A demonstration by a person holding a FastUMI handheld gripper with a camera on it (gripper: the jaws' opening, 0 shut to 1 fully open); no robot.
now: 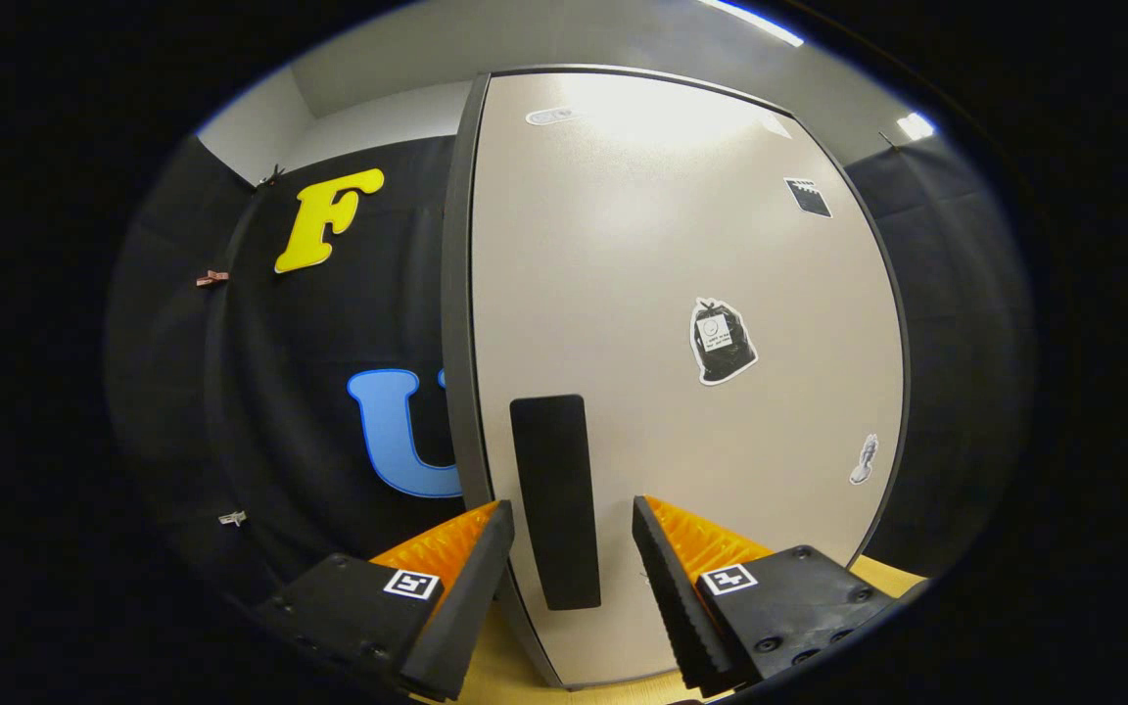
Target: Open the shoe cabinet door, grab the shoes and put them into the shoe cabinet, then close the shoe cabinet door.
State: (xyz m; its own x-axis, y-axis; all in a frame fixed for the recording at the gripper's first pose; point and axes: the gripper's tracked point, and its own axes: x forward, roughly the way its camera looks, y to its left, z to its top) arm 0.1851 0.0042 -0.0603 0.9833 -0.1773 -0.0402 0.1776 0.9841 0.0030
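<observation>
The shoe cabinet door (662, 294) stands closed, facing the camera, filling the space ahead from 10 to 2 o'clock. Its dark handle (554, 501), a flat upright bar, sits near the door's left edge at 12 o'clock from the gripper (574, 524), its long axis vertical, pointing up and down. The fingers (471, 578) are spread wide, one on either side of the bar, not pressing it; whether they touch the door I cannot tell. The coming move probably means closing on the bar and pulling back. Stickers (721, 341) dot the door at 1 o'clock. The bench (510, 676) carries the cabinet, just below the fingers.
</observation>
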